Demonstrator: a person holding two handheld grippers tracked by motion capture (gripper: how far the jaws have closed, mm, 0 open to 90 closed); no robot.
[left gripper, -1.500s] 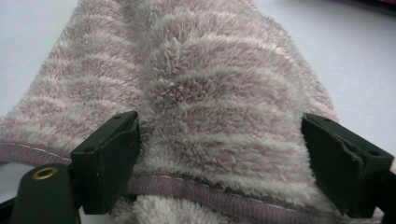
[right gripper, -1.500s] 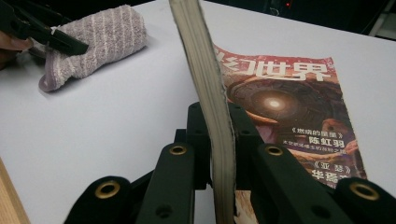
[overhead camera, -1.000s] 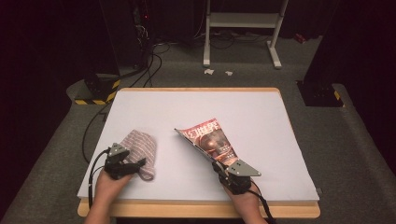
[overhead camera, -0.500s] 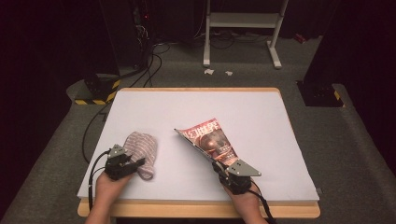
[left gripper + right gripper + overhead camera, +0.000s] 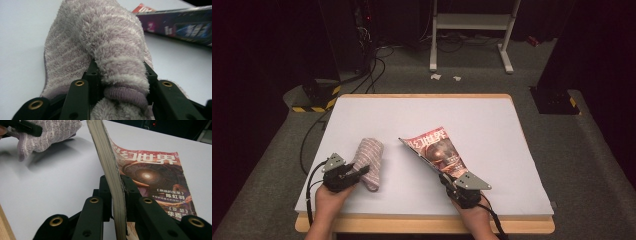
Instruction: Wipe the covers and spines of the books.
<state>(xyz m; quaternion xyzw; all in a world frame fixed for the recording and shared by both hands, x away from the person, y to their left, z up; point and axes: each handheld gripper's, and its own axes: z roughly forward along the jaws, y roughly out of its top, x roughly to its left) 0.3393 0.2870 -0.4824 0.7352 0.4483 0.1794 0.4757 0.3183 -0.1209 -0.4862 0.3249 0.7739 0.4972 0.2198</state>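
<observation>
High view: the worktop [image 5: 492,115] has much free room behind; the left gripper [image 5: 361,172] and the right gripper [image 5: 445,178] are near its front edge. The striped towel [image 5: 368,156] lies front-left, the magazine [image 5: 438,151] front-middle, tilted.

Left gripper view: the jaws have just been closing and now clamp the fluffy towel [image 5: 110,50], loose before.

Right gripper view: the jaws pinch the magazine [image 5: 112,182], unchanged.

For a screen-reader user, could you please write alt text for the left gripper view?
The left gripper's two black jaws have just closed on a bunched fold of the fluffy lilac-and-white striped towel lying on the white table. A dark purple magazine edge sits behind, at upper right.
</observation>
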